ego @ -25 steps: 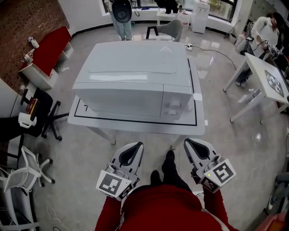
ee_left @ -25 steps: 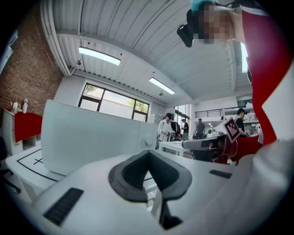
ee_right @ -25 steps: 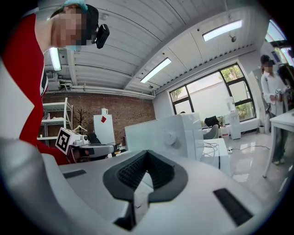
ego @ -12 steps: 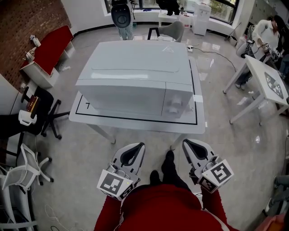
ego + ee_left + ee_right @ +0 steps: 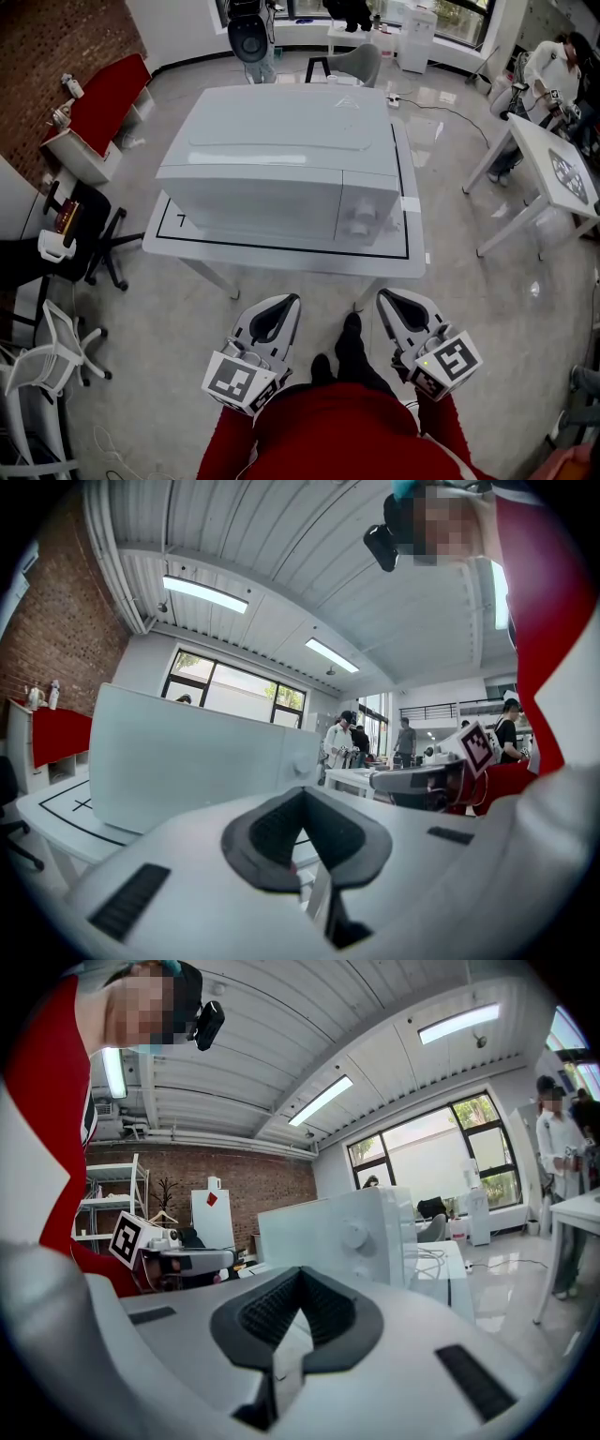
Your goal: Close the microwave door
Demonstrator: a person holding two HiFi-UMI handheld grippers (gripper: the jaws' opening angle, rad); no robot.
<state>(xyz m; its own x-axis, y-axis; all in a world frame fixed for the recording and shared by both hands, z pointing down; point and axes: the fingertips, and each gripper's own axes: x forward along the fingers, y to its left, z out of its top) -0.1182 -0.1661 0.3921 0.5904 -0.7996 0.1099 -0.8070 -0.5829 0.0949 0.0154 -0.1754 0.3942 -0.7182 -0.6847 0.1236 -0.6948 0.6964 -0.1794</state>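
The white box-shaped microwave (image 5: 272, 150) stands in the upper centre of the head view, on a white rectangular table (image 5: 281, 260) w/ a thin black line drawn round its top. Its wide door (image 5: 248, 202) lies flat against the front, flush w/ the control panel (image 5: 366, 211) at its right, i.e. shut. Both grippers are at the bottom of the frame, well apart from the table, just ahead of the person's red garment (image 5: 337, 422), and both point toward the table. The left gripper (image 5: 287, 302), bottom left of centre, has its two jaws pressed together w/ nothing between them; the left gripper view shows the dark pads meeting at the tip & the microwave beyond, at the left. The right gripper (image 5: 386, 296), bottom right of centre, has also its jaws closed together and empty; in the right gripper view the panel side of the microwave w/ a round knob (image 5: 354, 1235) is ahead. At the upper left is a low red cabinet (image 5: 103, 98) beside a brick wall (image 5: 56, 42); near the right edge stands a second white table (image 5: 553, 159).
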